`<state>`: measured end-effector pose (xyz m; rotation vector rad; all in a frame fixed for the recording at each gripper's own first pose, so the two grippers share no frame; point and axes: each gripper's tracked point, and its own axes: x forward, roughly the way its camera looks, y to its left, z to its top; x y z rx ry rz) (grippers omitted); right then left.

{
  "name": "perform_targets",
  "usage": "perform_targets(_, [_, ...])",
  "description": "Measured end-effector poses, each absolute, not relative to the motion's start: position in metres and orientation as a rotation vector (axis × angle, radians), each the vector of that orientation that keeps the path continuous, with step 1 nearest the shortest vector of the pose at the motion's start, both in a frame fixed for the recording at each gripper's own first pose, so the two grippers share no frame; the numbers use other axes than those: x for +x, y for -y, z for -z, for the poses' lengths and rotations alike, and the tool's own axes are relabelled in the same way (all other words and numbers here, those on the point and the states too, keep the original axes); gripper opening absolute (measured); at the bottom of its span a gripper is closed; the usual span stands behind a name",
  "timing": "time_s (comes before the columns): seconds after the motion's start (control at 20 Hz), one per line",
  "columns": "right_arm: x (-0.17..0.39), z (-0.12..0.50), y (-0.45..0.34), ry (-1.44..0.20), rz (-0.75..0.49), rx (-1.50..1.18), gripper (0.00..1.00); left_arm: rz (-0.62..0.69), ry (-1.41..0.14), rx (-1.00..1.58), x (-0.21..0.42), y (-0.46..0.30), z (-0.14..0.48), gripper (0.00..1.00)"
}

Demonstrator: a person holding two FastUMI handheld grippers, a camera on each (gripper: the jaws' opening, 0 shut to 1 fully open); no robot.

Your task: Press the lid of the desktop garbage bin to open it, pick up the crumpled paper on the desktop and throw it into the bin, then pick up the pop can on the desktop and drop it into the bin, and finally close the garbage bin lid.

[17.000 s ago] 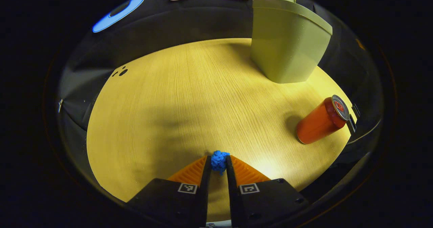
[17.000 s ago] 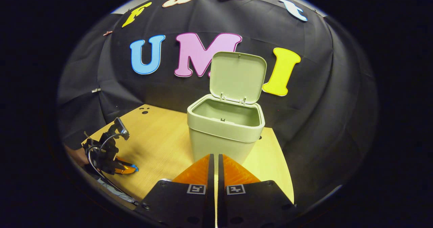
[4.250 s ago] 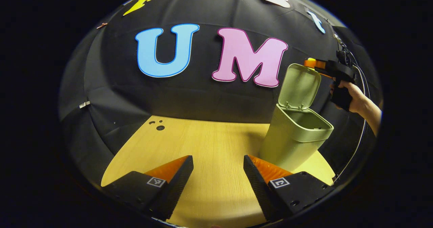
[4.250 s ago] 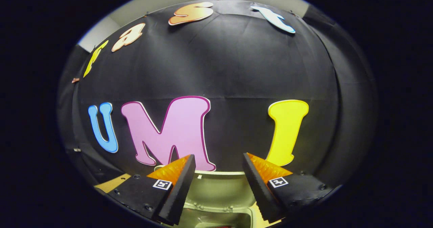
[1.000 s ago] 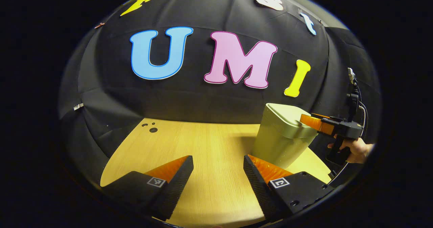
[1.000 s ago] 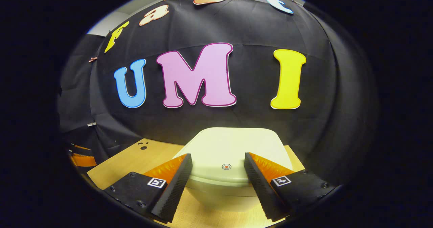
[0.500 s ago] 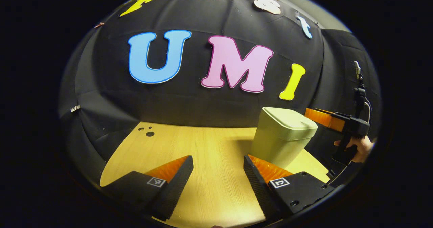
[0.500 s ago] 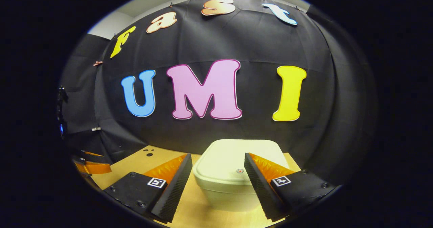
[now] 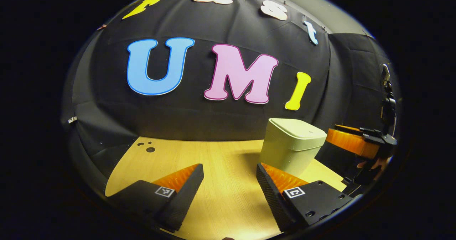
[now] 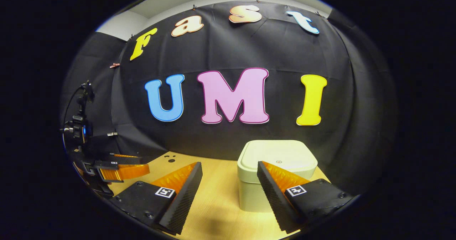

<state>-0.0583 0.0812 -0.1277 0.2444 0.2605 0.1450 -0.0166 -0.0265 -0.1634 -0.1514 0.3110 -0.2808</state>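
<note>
In the left gripper view, the two fingers (image 9: 185, 183) of the left gripper (image 9: 229, 174) stand spread wide apart with nothing between them, poised above the bare wooden desktop (image 9: 213, 161). Each finger carries one small square black-and-white marker, two markers in all; they bear a coded pattern, no readable words. Beyond the right-hand finger stands a single pale green garbage bin (image 9: 290, 145), upright near the desktop's far right part, its lid (image 9: 297, 129) lying flat and closed on top. Just past the bin, at the right edge of this view, the right gripper (image 9: 351, 140) is held by a person's hand (image 9: 372, 163), clear of the bin.

In the right gripper view, that right gripper (image 10: 229, 174) also has its two fingers (image 10: 187, 186) released and parted, gripping nothing, again with one square marker on each. The bin (image 10: 276, 176) sits directly ahead, partly behind the right-hand finger, with the closed lid (image 10: 278, 154) showing one small round mark near its front edge, too small to make out. At the far left of this view the left gripper (image 10: 123, 168) hangs over the desktop's (image 10: 217, 204) left edge, well apart from the bin. A few small dark holes (image 10: 171, 158) dot the desktop's far left corner. No brand or writing can be read on the bin.
</note>
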Motion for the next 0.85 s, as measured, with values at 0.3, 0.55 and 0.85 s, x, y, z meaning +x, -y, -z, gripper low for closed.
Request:
perform_targets(0.3, [-0.072,0.126,-0.086,-0.268,-0.141,0.244,0.97,0.293,-0.293,-0.137,-0.018,0.019,0.16,0.95])
perform_targets(0.55, [-0.079,0.132,-0.086,-0.302,-0.172,0.247,0.97,0.252,-0.292,-0.139,-0.022,0.012,0.164,0.96])
perform_targets(0.85, [-0.083,0.133,-0.073,-0.309,-0.198,0.239,0.97,0.23,-0.294,-0.131,-0.023,0.022,0.164,0.96])
